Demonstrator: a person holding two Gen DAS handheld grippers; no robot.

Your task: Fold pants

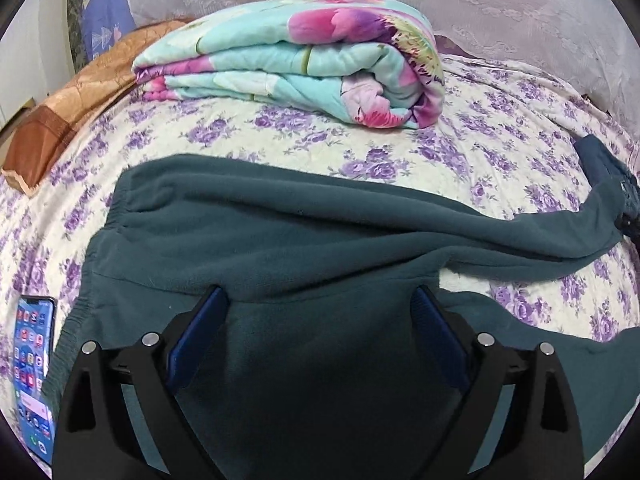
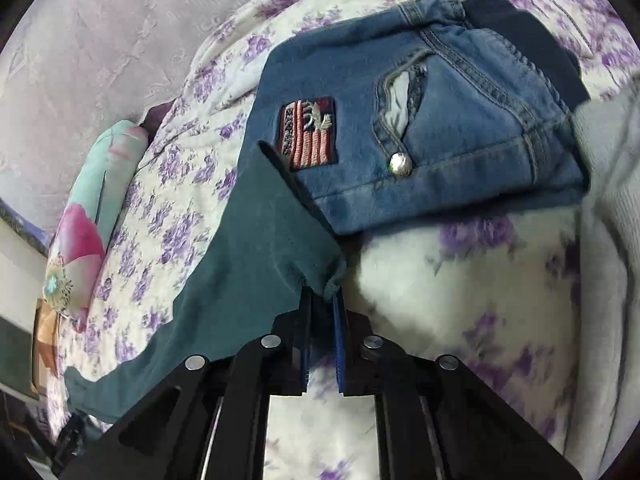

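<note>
Two black handheld grippers with blue-padded fingers

The left gripper (image 1: 320,300) is built from matte black angular arms in which triangular cut-outs are seen, and four round silver pins are set along its linkages; its fingers (image 1: 198,340) are faced with dark blue pads. The right gripper (image 2: 322,294) is made the same way, with four silver pins, black arms, blue-lined fingers (image 2: 339,340), and thin pale rods seen beneath the frame.
</note>
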